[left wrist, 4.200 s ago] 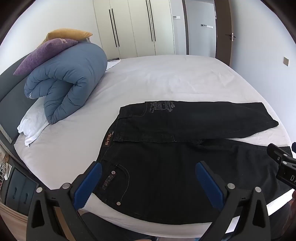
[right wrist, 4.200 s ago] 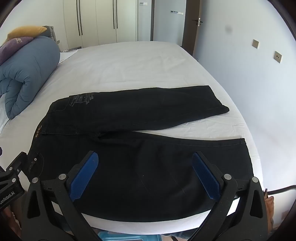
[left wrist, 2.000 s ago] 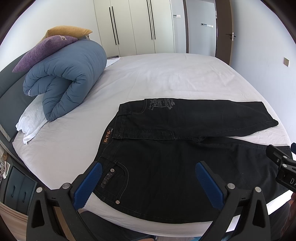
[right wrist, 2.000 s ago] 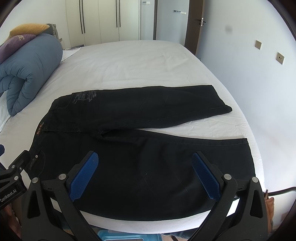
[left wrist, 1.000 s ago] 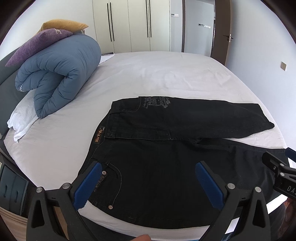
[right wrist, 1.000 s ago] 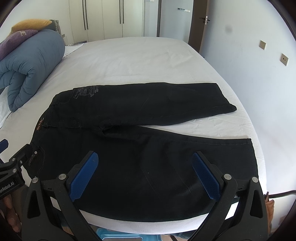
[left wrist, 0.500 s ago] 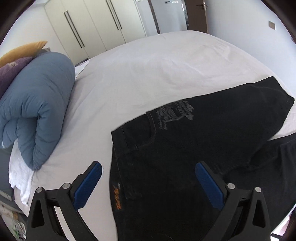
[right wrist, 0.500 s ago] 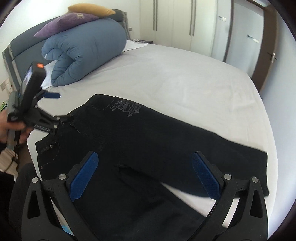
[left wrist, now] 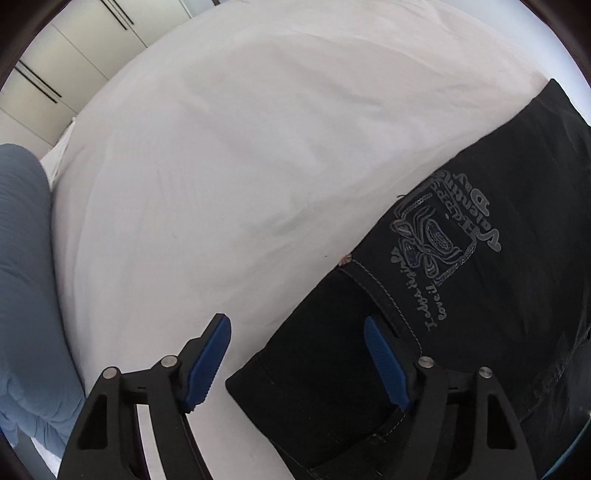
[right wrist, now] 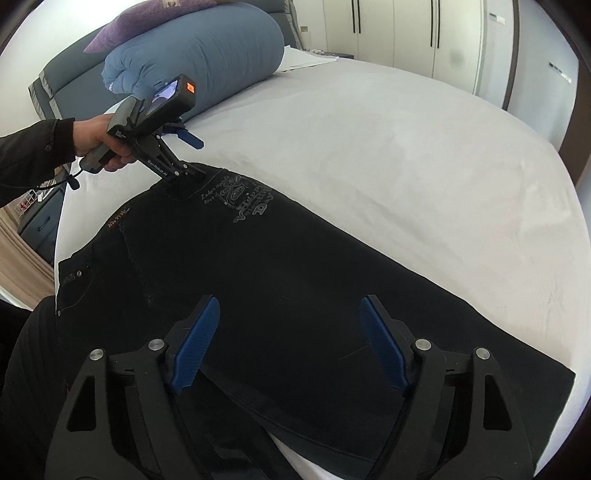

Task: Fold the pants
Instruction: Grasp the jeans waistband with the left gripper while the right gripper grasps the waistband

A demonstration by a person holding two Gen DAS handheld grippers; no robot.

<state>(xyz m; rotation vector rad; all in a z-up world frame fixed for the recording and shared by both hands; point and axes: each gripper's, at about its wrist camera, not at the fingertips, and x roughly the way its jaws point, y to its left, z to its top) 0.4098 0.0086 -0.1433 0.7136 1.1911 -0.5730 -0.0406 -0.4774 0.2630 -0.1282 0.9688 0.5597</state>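
Note:
Black pants (right wrist: pixel 280 273) lie flat on the white bed (right wrist: pixel 388 147), with a grey printed emblem (left wrist: pixel 439 247) near the waist. My left gripper (left wrist: pixel 297 354) is open and low over the far waistband corner (left wrist: pixel 255 373), which sits between its blue pads; it also shows in the right wrist view (right wrist: pixel 184 175) at that corner. My right gripper (right wrist: pixel 290 341) is open and empty, hovering over the far pant leg.
A rolled blue duvet (right wrist: pixel 199 55) with a purple pillow (right wrist: pixel 147 22) lies at the head of the bed; the duvet also fills the left edge of the left wrist view (left wrist: pixel 26 295). Wardrobe doors (right wrist: pixel 424 33) stand behind. The bed edge is at lower left.
Both grippers have moved forward and down over the bed. The left one dropped close to the far waistband corner. The right one swung over the far leg. Both stay open.

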